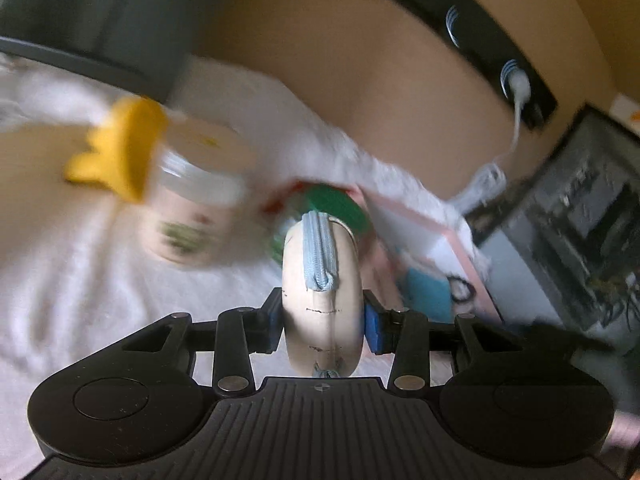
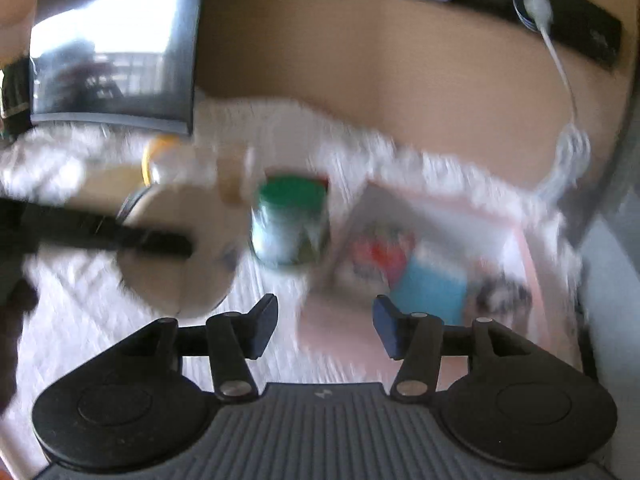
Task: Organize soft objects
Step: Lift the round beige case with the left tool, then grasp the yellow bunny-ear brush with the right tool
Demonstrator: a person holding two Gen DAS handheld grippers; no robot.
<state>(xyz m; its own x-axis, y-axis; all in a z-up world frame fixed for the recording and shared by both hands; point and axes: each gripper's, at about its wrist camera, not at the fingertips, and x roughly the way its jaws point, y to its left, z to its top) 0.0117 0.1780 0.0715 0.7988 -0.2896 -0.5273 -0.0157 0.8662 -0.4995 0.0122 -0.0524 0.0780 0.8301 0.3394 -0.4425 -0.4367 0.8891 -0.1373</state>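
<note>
Clamped edge-on between the blue pads of the left gripper point(image 1: 323, 320), low centre of the left wrist view: a round cream zip pouch point(image 1: 322, 300), pale-blue zipper running up its top edge, faint stitching on its face. Pads press both sides; pouch held up above the white fluffy cloth point(image 1: 80, 280). Lower edge of the pouch hidden behind the gripper body.

Just behind the pouch, partly hidden by it: a green-lidded jar point(image 1: 340, 202). At centre left, a tilted, blurred pale cup point(image 1: 188, 216) with a yellow crown-shaped piece point(image 1: 116, 152); printing on the cup unreadable. To the right, a pink-edged picture book point(image 1: 432, 264), cover smeared by motion blur. Upper right: a black strip point(image 1: 500, 44) on the tan wall with a white plug and cord point(image 1: 520, 92).

Right wrist view, heavily blurred: right gripper point(image 2: 325, 326) with jaws apart, nothing between the pads. Left of centre, the same cream pouch point(image 2: 168, 276) seen face-on, crossed by a dark finger of the left gripper point(image 2: 120, 236). Green-lidded jar point(image 2: 290, 220) upright at centre, picture book point(image 2: 432, 268) to the right, a dark monitor point(image 2: 116, 48) upper left, cut off by the frame edge.
</note>
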